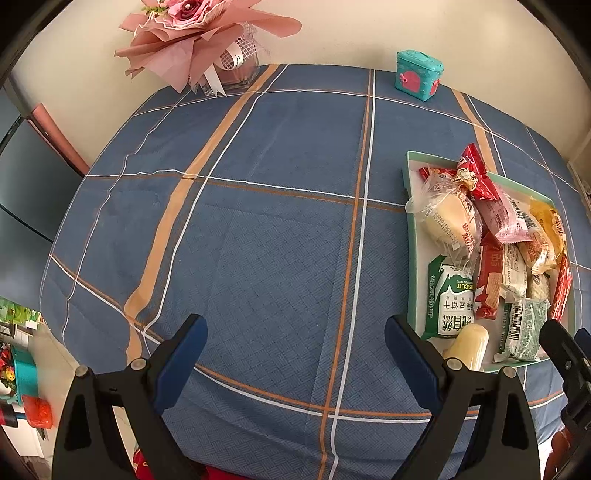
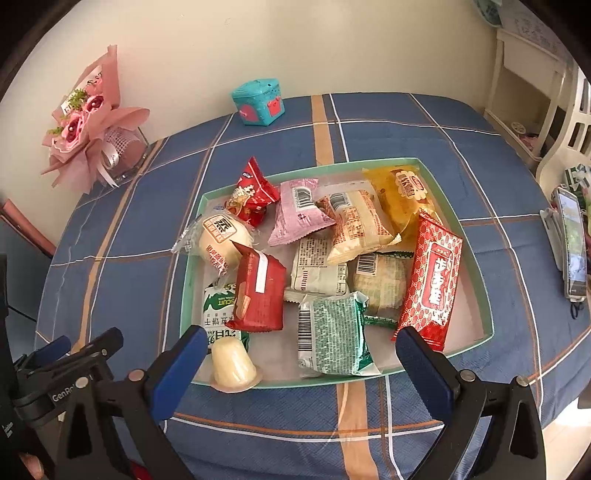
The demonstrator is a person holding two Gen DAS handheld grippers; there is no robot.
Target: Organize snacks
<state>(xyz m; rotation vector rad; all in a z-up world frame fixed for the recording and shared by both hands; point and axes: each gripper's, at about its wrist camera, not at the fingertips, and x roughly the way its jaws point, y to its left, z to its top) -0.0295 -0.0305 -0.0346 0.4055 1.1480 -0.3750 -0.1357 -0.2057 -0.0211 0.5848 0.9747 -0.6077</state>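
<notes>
Both tongs spread wide, gripping nothing. Left tongs [image 1: 295, 343] hover over bare blue plaid cloth of the table [image 1: 280, 229], w/ the shallow mint-green cardboard tray [image 1: 410, 236] off to their right. Right tongs [image 2: 301, 352] sit at the tray's near edge [image 2: 476, 258], looking straight into it.

Snacks all in the tray, piled & overlapping. Right wrist view shows the whole pile: long red-and-white patterned wafer packet [image 2: 432, 277] along the right side, green speckled foil packet [image 2: 334, 334] near front, yellow packet [image 2: 402, 199] at back, pink packet [image 2: 299, 212], clear-wrapped round steamed bun [image 2: 221, 240] hanging over the left wall, pale jelly cup [image 2: 234, 365] on the front-left rim. Left wrist view only catches the tray's left part, packets crowded & partly cut off.

Only right view: phone on a stand [image 2: 572, 243] at table's right edge, white chair. Teal toy box [image 1: 419, 75] & pink paper bouquet [image 1: 192, 33] at the far wall, in both views.
</notes>
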